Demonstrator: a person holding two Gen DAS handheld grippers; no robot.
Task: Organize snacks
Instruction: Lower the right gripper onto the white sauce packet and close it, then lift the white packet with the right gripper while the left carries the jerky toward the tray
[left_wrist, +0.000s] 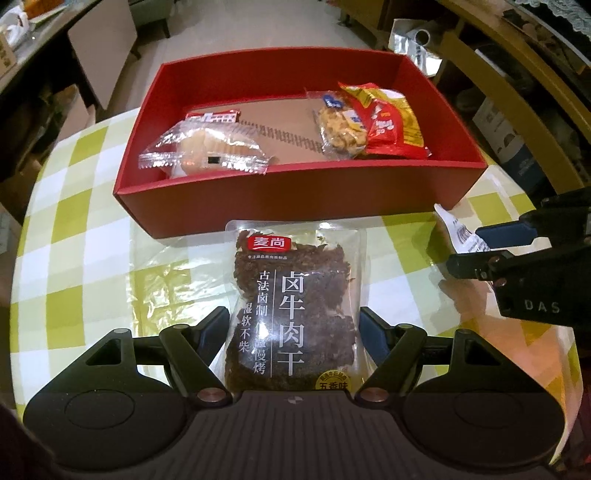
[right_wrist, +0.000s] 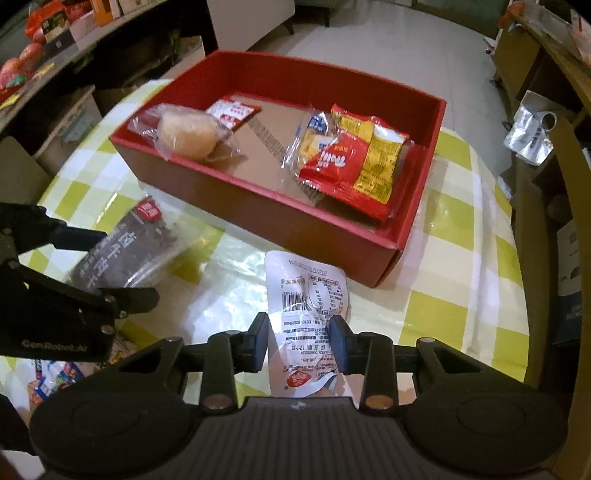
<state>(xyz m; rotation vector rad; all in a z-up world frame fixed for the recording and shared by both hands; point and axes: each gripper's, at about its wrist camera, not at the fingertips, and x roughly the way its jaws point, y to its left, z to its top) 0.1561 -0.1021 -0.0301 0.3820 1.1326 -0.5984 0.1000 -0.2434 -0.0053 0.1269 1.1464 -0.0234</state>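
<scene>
**Two pouches held, red box waiting**

Both grippers are closed on snacks just short of the red box (left_wrist: 303, 206). The left gripper (left_wrist: 293, 332) pinches the beef jerky pouch (left_wrist: 295, 295) across its lower half; the right gripper (right_wrist: 297, 343) clamps the white pouch (right_wrist: 308, 306) near its bottom seam. Each pouch looks light, soft and slick, likely to sag or slip, so gripping across the filled middle seems safest.

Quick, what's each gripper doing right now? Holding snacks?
Left gripper: closed on the beef jerky pack, in front of the red box.
Right gripper: closed on the white packet.
</scene>
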